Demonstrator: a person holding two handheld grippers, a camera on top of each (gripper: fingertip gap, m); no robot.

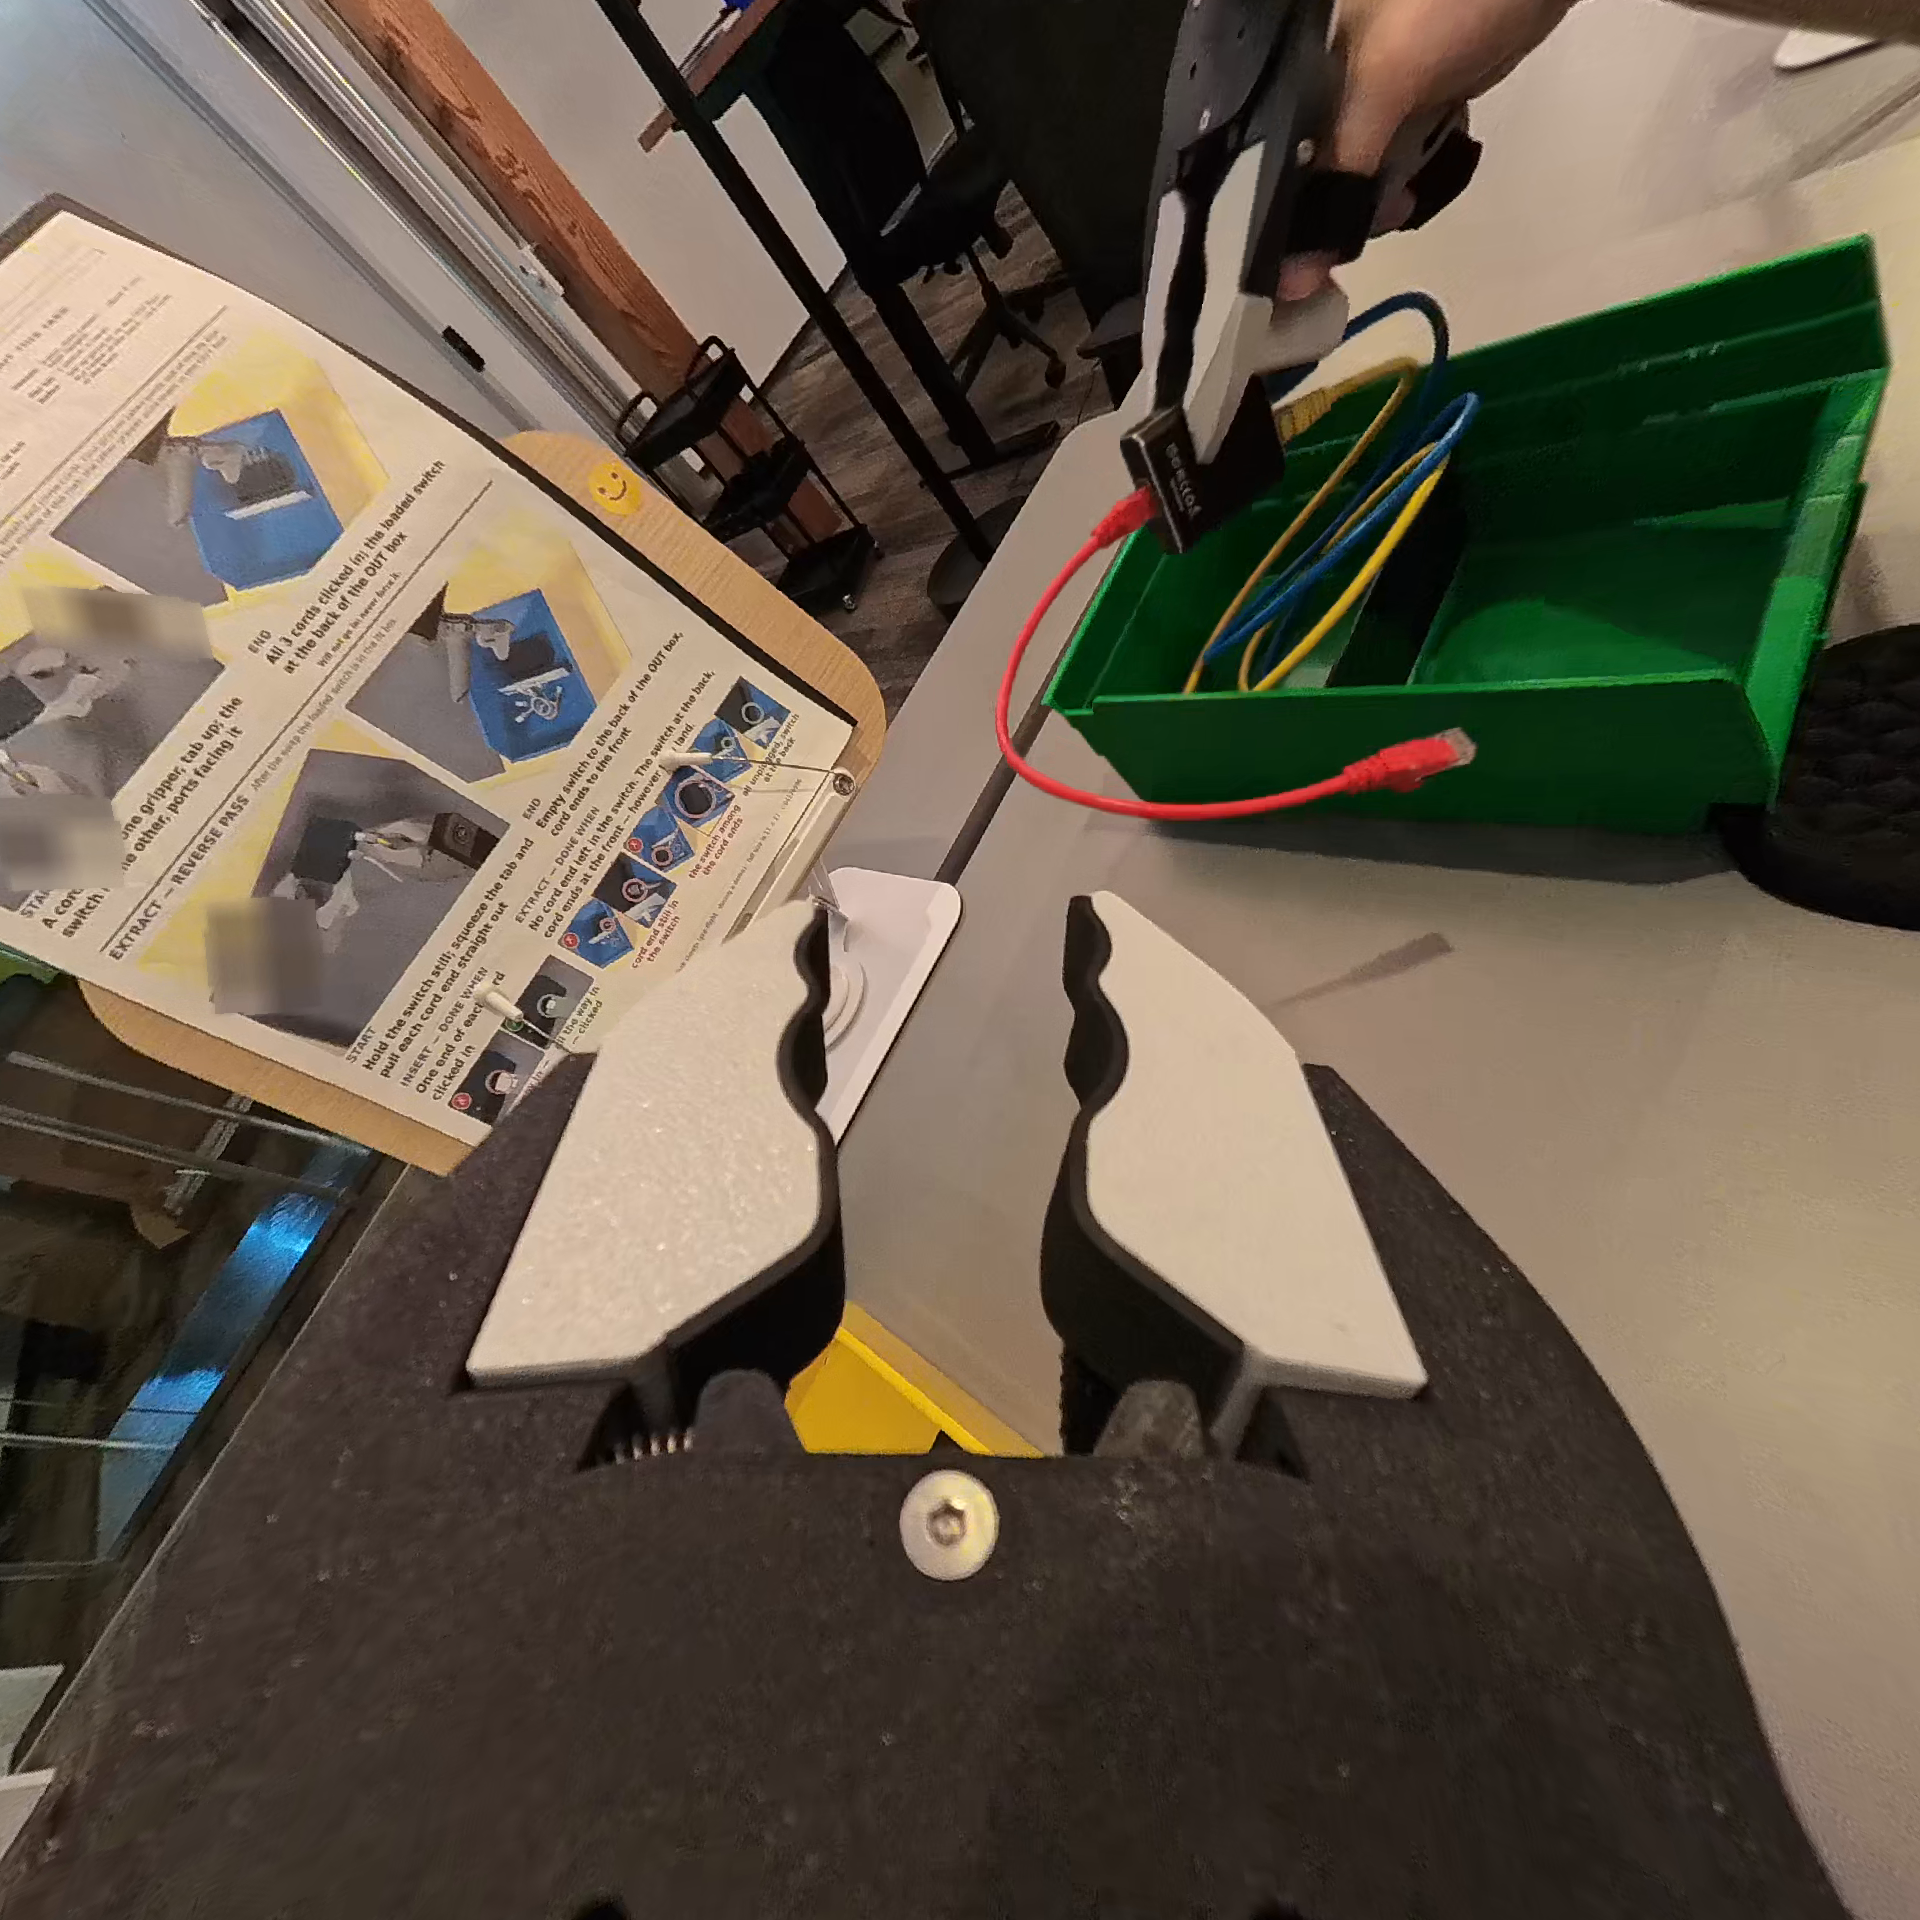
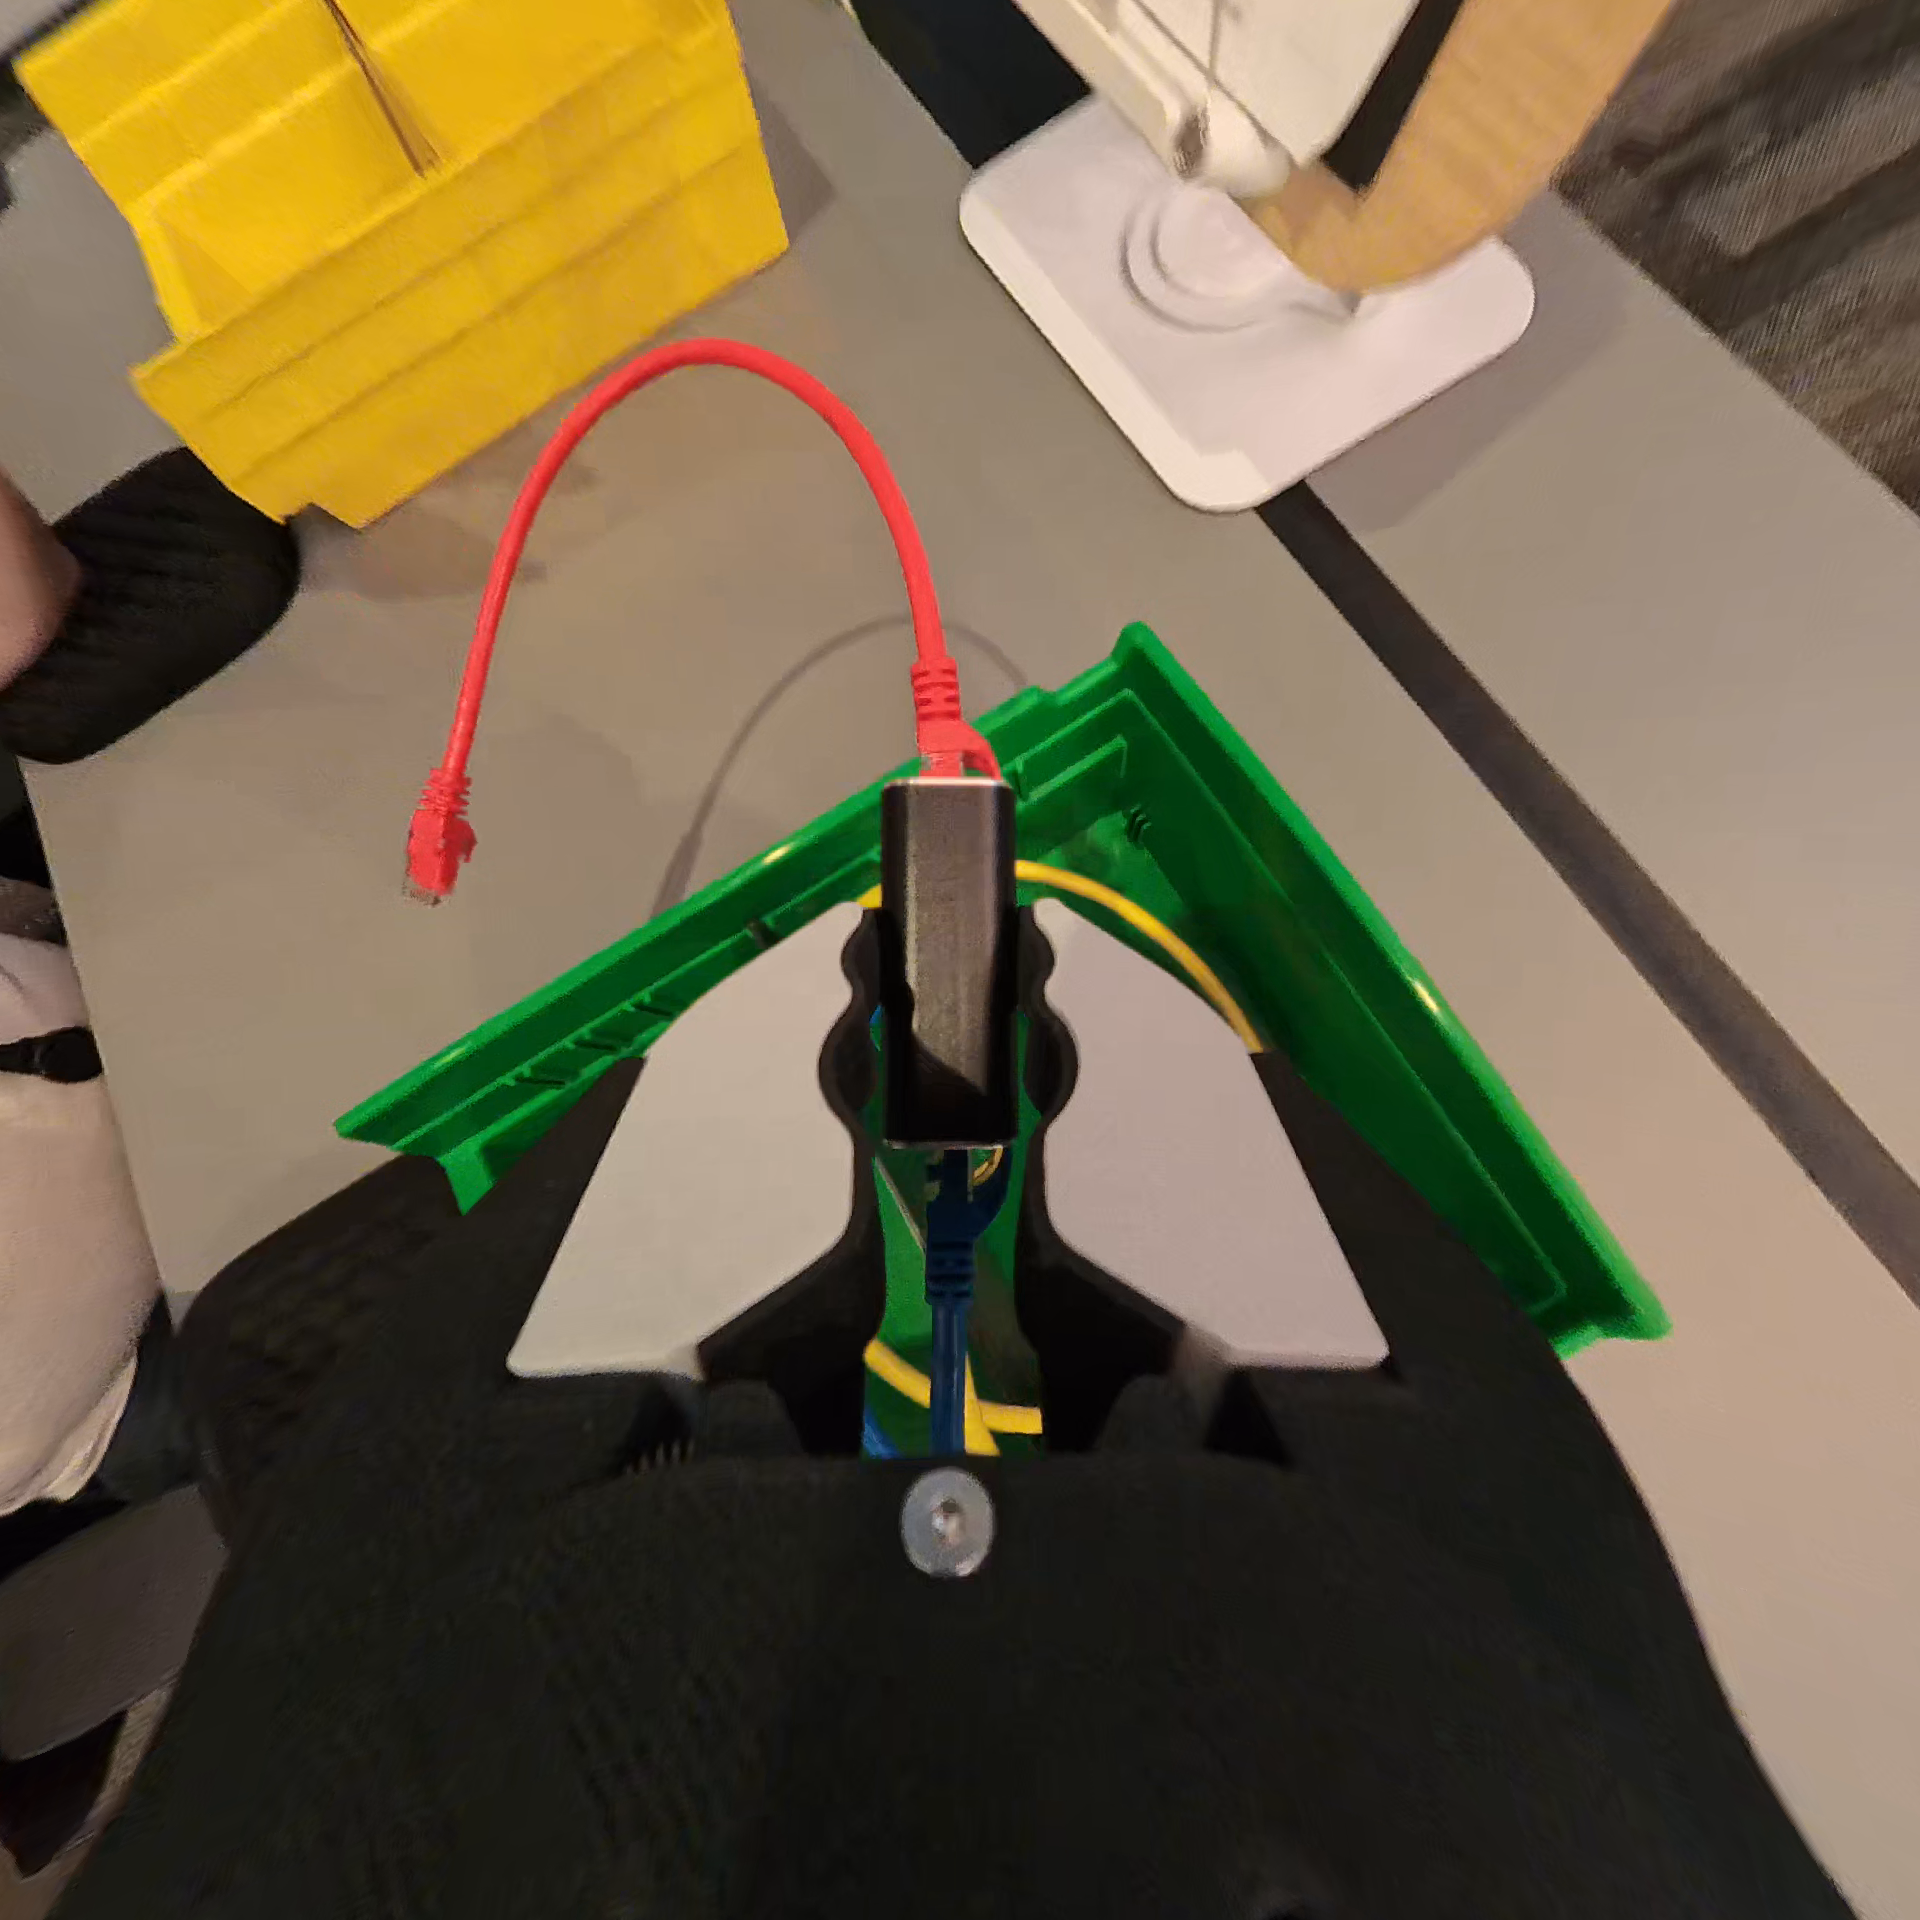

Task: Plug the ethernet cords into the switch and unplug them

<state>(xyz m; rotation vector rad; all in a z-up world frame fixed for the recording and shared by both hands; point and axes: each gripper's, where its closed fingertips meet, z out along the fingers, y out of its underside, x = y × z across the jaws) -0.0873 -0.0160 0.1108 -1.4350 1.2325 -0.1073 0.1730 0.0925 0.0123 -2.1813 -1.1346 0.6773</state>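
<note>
Right gripper [image 2: 948, 987] pinching switch [image 2: 945, 966], red cord [image 2: 727, 358] plugged | left gripper [image 1: 945, 997] spread

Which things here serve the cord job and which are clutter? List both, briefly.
Job:
black switch, held in the right tongs
red cord, one end plugged in
blue cord and yellow cord in the green bin
left tongs, open

Lying about:
yellow bin
instruction sheet
white stand

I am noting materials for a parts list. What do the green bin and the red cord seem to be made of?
The green bin looks like moulded hard plastic with a slight gloss: ribbed walls and soft highlights. The red ethernet cord seems to have a smooth, flexible plastic or rubber jacket, holding a loose arch; its free plug looks like clear hard plastic.
</note>
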